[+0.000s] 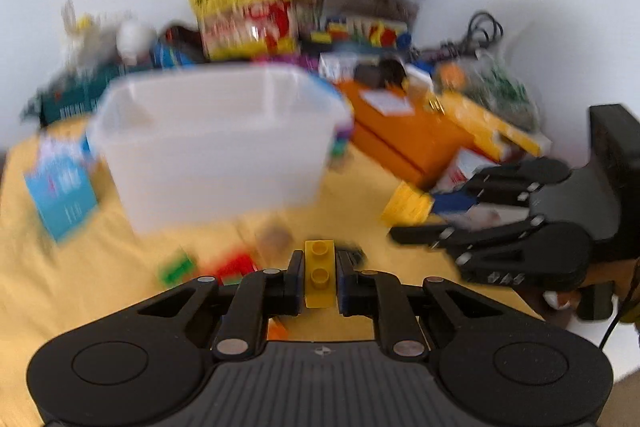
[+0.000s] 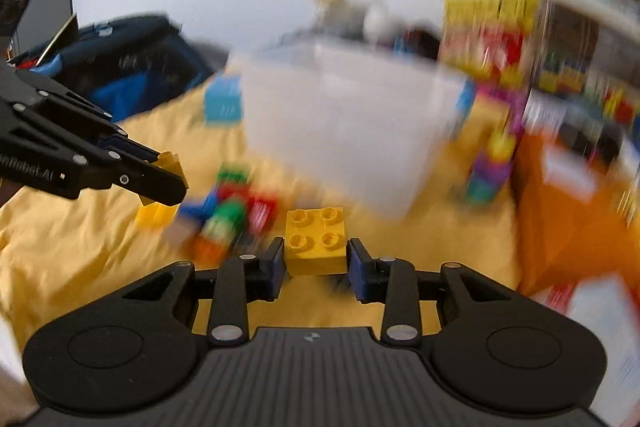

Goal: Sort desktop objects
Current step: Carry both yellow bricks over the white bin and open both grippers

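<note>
Gripping yellow brick point(image 2: 316, 247), left claw point(image 2: 166, 183) lettered "nRobot.AI"

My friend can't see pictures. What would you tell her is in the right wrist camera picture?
The right gripper pinches a yellow four-stud brick above a yellow cloth. Ahead stands a blurry clear plastic tub, with a jumble of coloured bricks lying left of it. At the left edge, the left gripper holds another yellow brick.
</note>
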`<state>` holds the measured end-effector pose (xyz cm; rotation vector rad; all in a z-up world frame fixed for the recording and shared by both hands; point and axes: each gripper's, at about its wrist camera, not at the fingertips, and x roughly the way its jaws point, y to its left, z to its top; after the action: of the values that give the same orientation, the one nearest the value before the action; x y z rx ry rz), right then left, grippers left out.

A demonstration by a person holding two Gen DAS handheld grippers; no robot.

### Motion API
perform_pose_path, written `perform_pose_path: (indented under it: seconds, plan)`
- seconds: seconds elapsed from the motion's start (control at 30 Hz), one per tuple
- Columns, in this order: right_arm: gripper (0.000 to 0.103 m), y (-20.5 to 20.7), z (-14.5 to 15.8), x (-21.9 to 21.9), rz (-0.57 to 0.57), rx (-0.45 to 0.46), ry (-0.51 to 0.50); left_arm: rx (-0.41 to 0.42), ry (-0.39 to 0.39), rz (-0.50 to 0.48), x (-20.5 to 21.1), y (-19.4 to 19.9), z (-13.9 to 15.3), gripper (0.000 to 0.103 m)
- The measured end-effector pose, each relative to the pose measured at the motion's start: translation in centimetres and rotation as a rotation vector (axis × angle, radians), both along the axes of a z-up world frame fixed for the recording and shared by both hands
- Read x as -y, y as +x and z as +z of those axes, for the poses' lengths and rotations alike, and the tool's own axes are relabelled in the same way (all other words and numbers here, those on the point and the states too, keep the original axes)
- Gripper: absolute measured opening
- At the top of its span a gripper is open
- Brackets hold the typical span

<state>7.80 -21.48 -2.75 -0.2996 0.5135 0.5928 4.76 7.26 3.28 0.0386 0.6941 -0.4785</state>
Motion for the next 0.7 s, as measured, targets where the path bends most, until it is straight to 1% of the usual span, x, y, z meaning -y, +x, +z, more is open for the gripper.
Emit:
perform_pose_path:
  seconds: [0.07, 0.2, 0.27, 0.37, 0.43, 0.5, 0.6, 0.7]
  plan:
    - [0.036, 1.7, 1.6, -0.1, -0.008, 0.071, -0.005, 0.046, 0.028, -0.001, -0.5, 1.9, 1.9, 0.017]
    - [0.036, 5.0, 4.6, -0.8, -0.026, 0.171, 0.028, 0.149, 0.04, 0.004, -1.0, 6.3, 6.2, 0.017]
    - [0.036, 6.8, 5.9, -1.4, -0.037, 0.187, 0.055, 0.192, 0.056, 0.004, -1.0, 8.5, 7.8, 0.017]
    - [0.036, 9.8, 7.4, -2.5, -0.061, 0.171, 0.103, 0.213, 0.056, 0.024, -1.2, 12.2, 9.5, 0.017]
    - [0.037, 11.7, 7.9, -3.2, -0.08, 0.166, 0.117, 0.213, 0.064, 0.04, -1.1, 14.5, 9.7, 0.017]
    - [0.037, 13.5, 8.0, -3.7, -0.103, 0.148, 0.132, 0.209, 0.089, 0.057, -1.0, 16.5, 9.1, 0.017]
    - [0.037, 16.1, 7.2, -4.0, -0.14, 0.087, 0.135, 0.162, 0.101, 0.091, -0.7, 19.6, 7.2, 0.017]
    - [0.037, 18.2, 5.7, -4.8, -0.17, 0.036, 0.096, 0.116, 0.128, 0.115, -0.2, 21.9, 4.8, 0.018]
